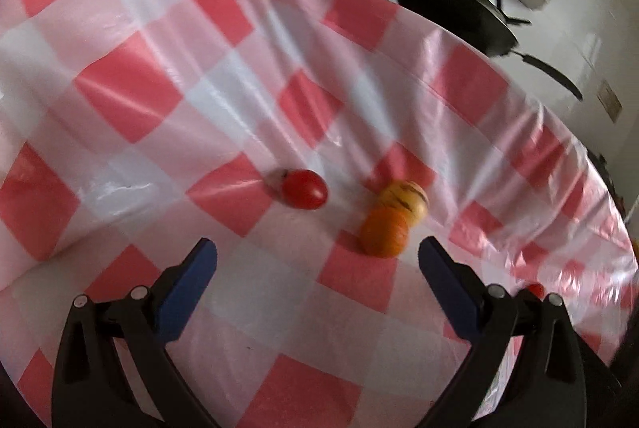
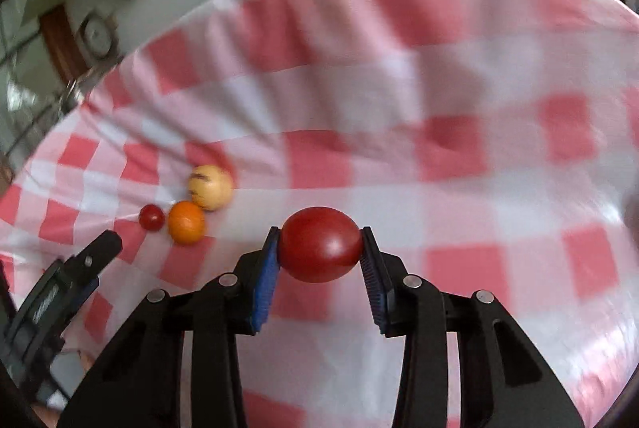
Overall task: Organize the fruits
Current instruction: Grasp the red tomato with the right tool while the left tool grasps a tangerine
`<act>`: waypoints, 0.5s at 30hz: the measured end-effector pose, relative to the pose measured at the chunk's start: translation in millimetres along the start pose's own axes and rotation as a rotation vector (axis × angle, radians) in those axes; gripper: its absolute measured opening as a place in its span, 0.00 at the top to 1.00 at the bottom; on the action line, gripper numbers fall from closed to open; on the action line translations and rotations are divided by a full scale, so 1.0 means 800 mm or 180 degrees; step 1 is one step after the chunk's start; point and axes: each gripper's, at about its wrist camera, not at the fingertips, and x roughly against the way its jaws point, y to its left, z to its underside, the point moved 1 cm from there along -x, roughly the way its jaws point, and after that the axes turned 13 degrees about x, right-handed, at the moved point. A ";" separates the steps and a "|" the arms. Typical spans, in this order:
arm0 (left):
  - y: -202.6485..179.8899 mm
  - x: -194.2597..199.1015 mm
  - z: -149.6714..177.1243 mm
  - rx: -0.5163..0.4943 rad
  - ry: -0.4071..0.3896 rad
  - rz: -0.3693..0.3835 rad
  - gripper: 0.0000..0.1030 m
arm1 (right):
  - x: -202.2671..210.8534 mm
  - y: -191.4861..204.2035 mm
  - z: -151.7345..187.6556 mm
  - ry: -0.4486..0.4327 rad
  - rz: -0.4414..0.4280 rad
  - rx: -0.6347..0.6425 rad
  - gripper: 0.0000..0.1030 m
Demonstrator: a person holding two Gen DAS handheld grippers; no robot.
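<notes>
Okay — my right gripper (image 2: 320, 248) clamps the red tomato (image 2: 319, 244); left gripper (image 1: 317, 256) gapes empty, orange fruit (image 1: 384, 231) just ahead-right — nearest.

The right gripper (image 2: 321, 248) has its blue-padded jaws pressed on either side of a large red tomato (image 2: 319, 243). Off to the left, on the worktop's red-and-white checked cloth (image 2: 459, 164), lie a small red tomato (image 2: 151, 216), an orange fruit (image 2: 185, 221) and a pale yellow fruit with dark streaks (image 2: 211, 187); the orange one touches the yellow. The left gripper's black finger (image 2: 94, 254) reaches in at lower left.
</notes>
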 end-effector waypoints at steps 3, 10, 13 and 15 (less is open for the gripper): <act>-0.014 -0.001 0.008 -0.0163 -0.0009 -0.0015 0.02 | 0.015 -0.038 0.020 -0.0086 -0.0029 -0.0422 0.63; -0.056 -0.024 0.021 -0.0464 0.0165 0.0050 0.02 | 0.011 -0.061 0.007 -0.0204 -0.0055 -0.0718 0.62; -0.066 -0.039 0.017 -0.0498 0.0239 0.0056 0.02 | 0.012 -0.060 0.007 -0.0199 -0.0073 -0.0715 0.62; -0.075 -0.053 0.015 -0.0559 0.0291 -0.0050 0.02 | 0.010 -0.058 0.006 -0.0197 -0.0074 -0.0722 0.62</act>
